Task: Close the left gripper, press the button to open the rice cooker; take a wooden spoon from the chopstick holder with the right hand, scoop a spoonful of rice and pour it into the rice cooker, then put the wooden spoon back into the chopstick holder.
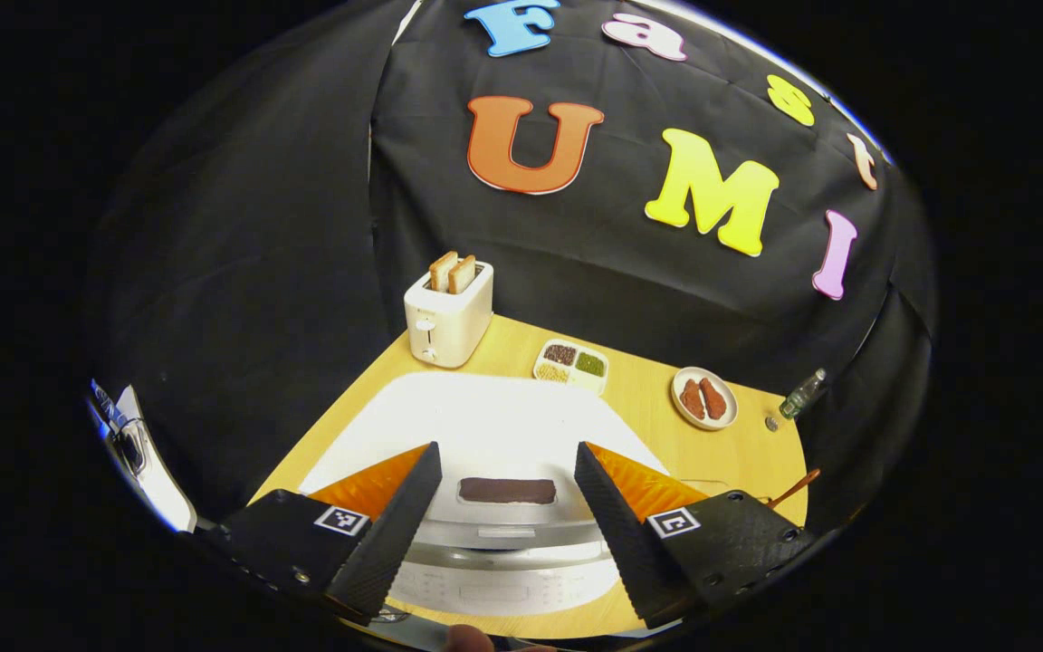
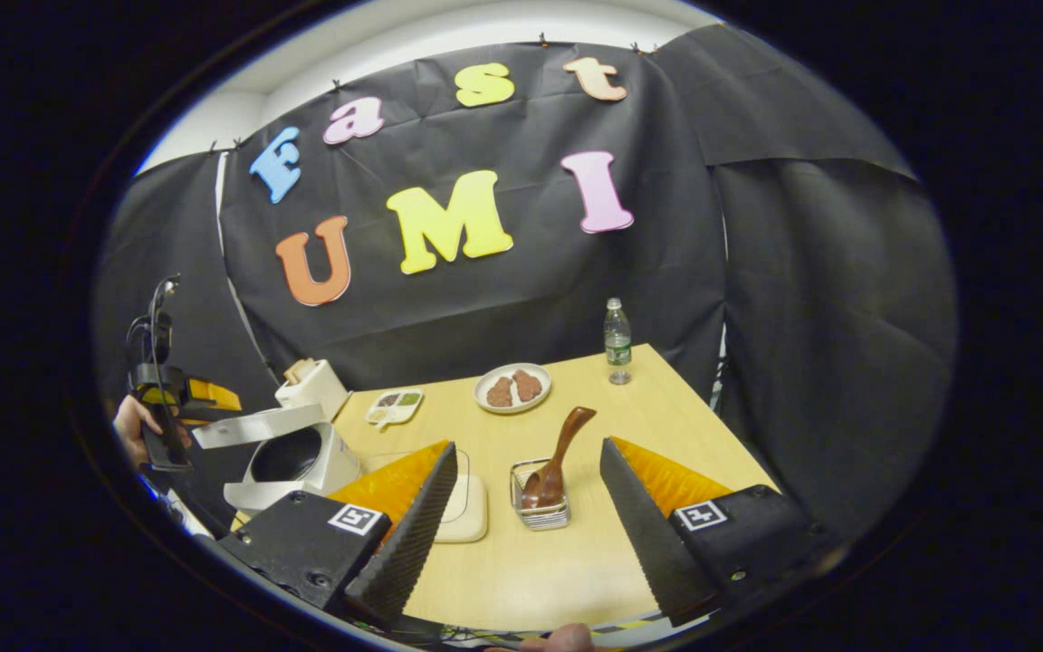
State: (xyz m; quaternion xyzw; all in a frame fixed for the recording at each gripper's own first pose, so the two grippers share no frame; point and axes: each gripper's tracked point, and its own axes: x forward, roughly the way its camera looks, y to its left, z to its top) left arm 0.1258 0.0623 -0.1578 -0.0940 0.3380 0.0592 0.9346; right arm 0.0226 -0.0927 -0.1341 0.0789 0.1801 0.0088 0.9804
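Rice cooker [image 1: 503, 543] front between fingers [image 1: 395, 534]

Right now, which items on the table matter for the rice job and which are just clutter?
Job: white rice cooker with raised lid; brown wooden spoon; metal chopstick holder.

Clutter: white toaster holding bread slices; divided tray of grains; plate of brown food; clear plastic bottle.
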